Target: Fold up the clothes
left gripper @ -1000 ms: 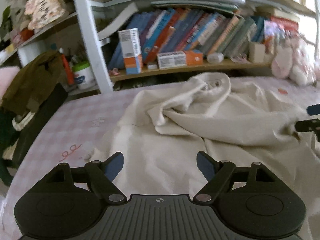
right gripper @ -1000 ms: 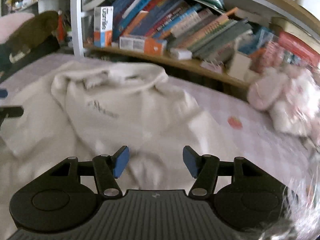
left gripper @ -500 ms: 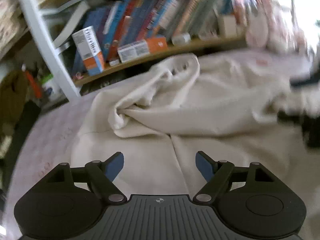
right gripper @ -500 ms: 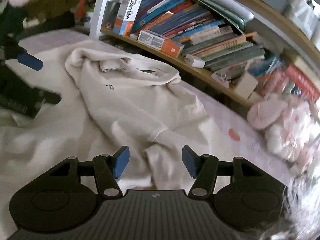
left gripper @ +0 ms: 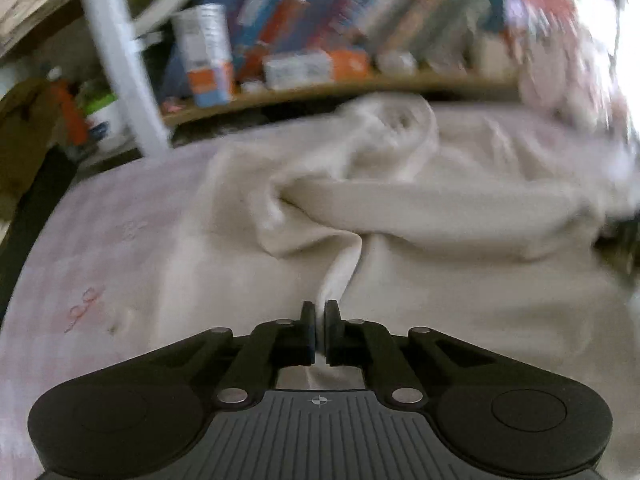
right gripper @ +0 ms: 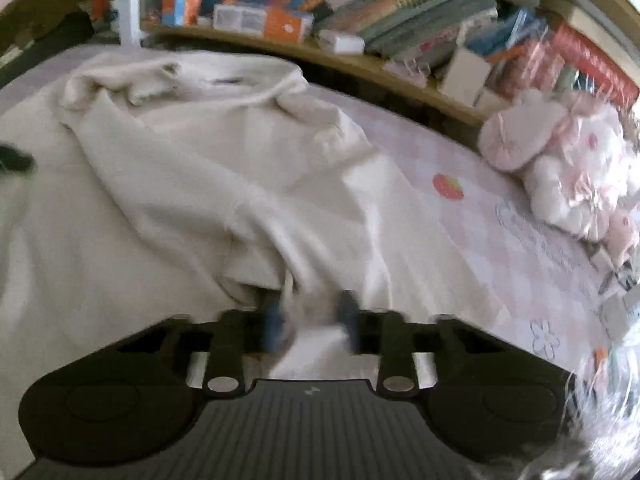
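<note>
A pale pink checked bedsheet with small printed flowers (right gripper: 500, 240) covers the surface, and behind it runs a long wooden bookshelf packed with upright books (right gripper: 360, 8). Spread over most of the sheet lies the task's thing, a large rumpled cream fabric garment (left gripper: 440, 216), its hood or collar end bunched toward the shelf and its lower part nearest the cameras. On the sheet just off the garment's right edge sits a fluffy pink-and-white plush toy (right gripper: 568, 168).

The left gripper (left gripper: 319, 330) has its jaws pressed almost together on a thin ridge of the cream cloth, which rises in a taut crease away from the fingertips; those jaws have just been closing. The right gripper (right gripper: 310, 320) has also just been closing, and a thick fold of the same cloth stands between its blue pads (right gripper: 274, 326); motion blur hides the contact, so the pads probably press on it, though I cannot tell for sure.

The step in hand looks like taking hold of the near edge at two places, with no fold laid yet. The next move likely calls for lifting both pinches evenly, drawing the cloth flat and taut, and carrying that edge toward the shelf side without letting either fold slip.
</note>
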A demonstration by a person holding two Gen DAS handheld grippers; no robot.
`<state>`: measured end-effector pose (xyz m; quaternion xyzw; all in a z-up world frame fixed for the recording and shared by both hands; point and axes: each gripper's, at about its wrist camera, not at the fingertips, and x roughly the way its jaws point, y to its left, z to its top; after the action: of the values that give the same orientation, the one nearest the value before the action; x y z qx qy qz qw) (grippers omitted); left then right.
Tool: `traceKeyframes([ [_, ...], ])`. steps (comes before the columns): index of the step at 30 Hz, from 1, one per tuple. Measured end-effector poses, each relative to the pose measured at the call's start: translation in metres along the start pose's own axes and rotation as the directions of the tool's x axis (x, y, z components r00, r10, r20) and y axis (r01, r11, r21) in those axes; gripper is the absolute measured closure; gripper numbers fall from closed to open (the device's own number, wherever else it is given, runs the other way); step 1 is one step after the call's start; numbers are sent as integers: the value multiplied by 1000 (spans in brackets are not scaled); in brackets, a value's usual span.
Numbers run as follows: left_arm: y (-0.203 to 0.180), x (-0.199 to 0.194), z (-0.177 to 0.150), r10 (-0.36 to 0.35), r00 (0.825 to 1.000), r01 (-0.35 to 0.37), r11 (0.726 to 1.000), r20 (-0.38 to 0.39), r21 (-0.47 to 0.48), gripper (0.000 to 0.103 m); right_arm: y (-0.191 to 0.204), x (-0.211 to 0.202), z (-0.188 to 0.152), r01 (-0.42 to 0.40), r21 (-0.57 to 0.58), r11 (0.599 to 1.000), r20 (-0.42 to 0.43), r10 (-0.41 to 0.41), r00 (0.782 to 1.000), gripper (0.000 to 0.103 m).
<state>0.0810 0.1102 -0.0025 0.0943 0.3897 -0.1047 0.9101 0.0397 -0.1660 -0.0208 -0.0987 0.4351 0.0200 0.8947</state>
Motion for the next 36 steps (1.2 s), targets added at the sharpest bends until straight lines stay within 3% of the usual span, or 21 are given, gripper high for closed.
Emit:
traceKeyframes([
  [2,23,-14,8,-6,1000,8,999,27,-48,98,-7,1,-1,-13,23,1000,-2,13,1000,82],
  [4,51,-22,18,-78,996,83,988,37,-133,98,-7,1,0,-26,17,1000,-4,26,1000,83],
  [7,83,-33,30,-199,978,208,948,61,-240,98,-6,3,1,-31,27,999,-7,31,999,93],
  [9,87,-39,34,-186,981,195,956,62,-220,102,-9,4,2,-5,47,999,-9,5,1000,96],
  [11,99,-43,35,-181,981,193,944,70,-267,102,-18,6,1,43,71,997,-14,-42,999,97],
  [12,109,-45,35,-166,983,181,938,75,-294,102,-25,7,1,71,84,994,-19,-69,997,97],
  [15,129,-42,39,-24,998,37,968,54,-248,102,-47,12,-2,147,94,985,-33,-145,989,97],
  [17,148,-39,45,39,998,-24,964,50,-263,102,-62,18,-5,202,81,976,-43,-199,979,97],
  [23,209,-18,73,240,969,-214,936,60,-279,102,-112,33,-9,342,95,935,-98,-333,938,97],
  [28,227,13,100,294,955,-271,923,48,-274,101,-110,42,-3,340,47,939,-110,-333,936,97],
  [34,230,20,143,299,940,-225,904,162,-363,101,-102,48,7,357,65,932,-119,-348,930,97],
  [36,229,34,146,301,948,-252,906,101,-339,97,-99,50,8,356,53,933,-119,-349,930,97],
])
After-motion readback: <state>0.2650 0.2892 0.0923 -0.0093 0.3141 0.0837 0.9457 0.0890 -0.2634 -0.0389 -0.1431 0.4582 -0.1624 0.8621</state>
